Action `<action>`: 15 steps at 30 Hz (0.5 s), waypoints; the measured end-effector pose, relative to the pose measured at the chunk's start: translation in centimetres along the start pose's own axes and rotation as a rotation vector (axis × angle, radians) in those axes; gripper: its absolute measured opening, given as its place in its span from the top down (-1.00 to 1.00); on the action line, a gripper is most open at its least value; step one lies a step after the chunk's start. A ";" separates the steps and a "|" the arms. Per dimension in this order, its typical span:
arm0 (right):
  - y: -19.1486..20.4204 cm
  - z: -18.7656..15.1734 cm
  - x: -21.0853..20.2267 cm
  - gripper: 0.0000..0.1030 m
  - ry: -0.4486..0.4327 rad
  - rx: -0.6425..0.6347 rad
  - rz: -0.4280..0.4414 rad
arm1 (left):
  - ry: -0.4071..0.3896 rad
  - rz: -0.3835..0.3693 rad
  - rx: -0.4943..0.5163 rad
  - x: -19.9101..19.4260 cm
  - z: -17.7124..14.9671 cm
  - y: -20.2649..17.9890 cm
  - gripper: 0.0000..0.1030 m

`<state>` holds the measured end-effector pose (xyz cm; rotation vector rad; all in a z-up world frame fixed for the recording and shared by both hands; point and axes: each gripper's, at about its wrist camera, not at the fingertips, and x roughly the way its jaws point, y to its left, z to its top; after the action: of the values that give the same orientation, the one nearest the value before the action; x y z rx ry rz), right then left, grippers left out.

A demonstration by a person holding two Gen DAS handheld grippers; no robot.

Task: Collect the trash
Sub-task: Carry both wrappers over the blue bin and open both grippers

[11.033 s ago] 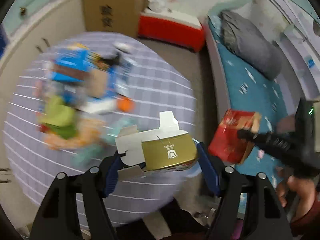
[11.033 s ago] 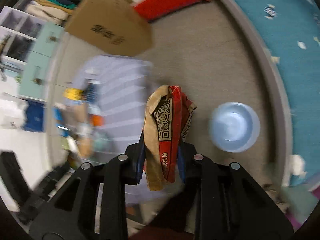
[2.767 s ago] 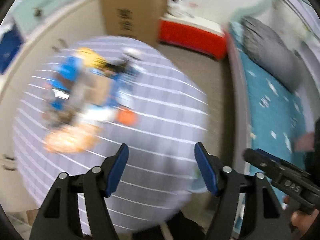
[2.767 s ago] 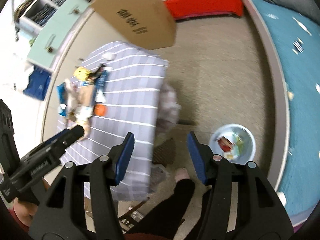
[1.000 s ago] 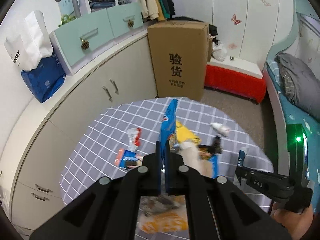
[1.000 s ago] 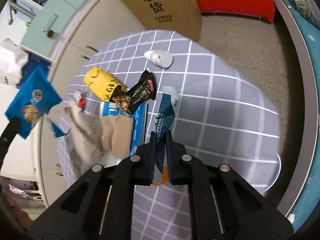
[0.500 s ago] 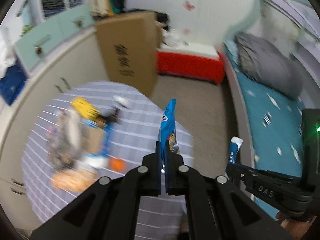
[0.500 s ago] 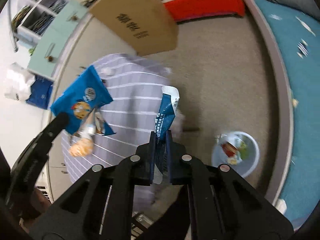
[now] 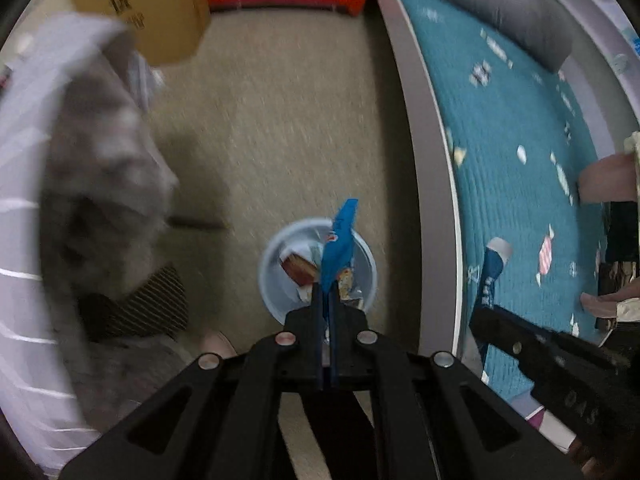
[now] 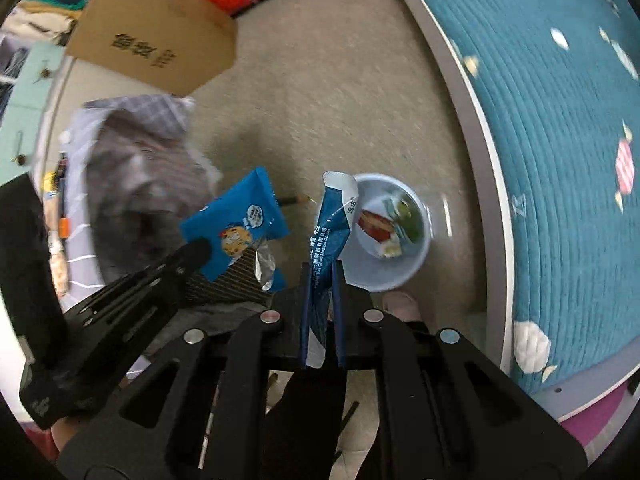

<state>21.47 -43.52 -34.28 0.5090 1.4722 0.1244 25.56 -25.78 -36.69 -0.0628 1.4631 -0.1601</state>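
A blue cookie wrapper [image 10: 236,222] and dark-blue torn packet [image 10: 330,232] hang above the pale-blue bin [image 10: 416,264] holding trash.

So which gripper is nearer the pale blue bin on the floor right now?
Left, judging by its own view. The left gripper, shut on a blue cookie wrapper, hangs over the bin. The right gripper, shut on a dark blue packet, sits just beside its rim.

Both wrappers swung off table; cookie packet [image 9: 339,245] now over trash bin [image 9: 273,280], blue sachet [image 10: 330,232] beside.
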 end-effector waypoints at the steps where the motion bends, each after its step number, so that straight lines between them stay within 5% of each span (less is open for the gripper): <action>1: -0.7 -0.1 0.7 0.81 0.008 0.010 -0.004 | 0.035 -0.006 -0.004 1.7 -0.1 -0.3 0.95; 10: -4.5 -0.4 3.6 0.80 0.030 0.078 0.009 | 0.144 -0.049 0.003 7.5 0.6 -2.2 0.80; 12: -4.8 -0.2 3.9 0.80 0.034 0.085 0.014 | 0.160 -0.005 0.015 8.1 0.9 -2.4 0.28; 15: -4.9 0.4 4.3 0.80 0.044 0.094 0.021 | 0.182 -0.033 0.008 8.5 1.1 -2.5 -0.02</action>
<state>21.25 -46.37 -40.16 0.6014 1.5206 0.0837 27.35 -29.52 -44.59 -0.0672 1.6438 -0.2035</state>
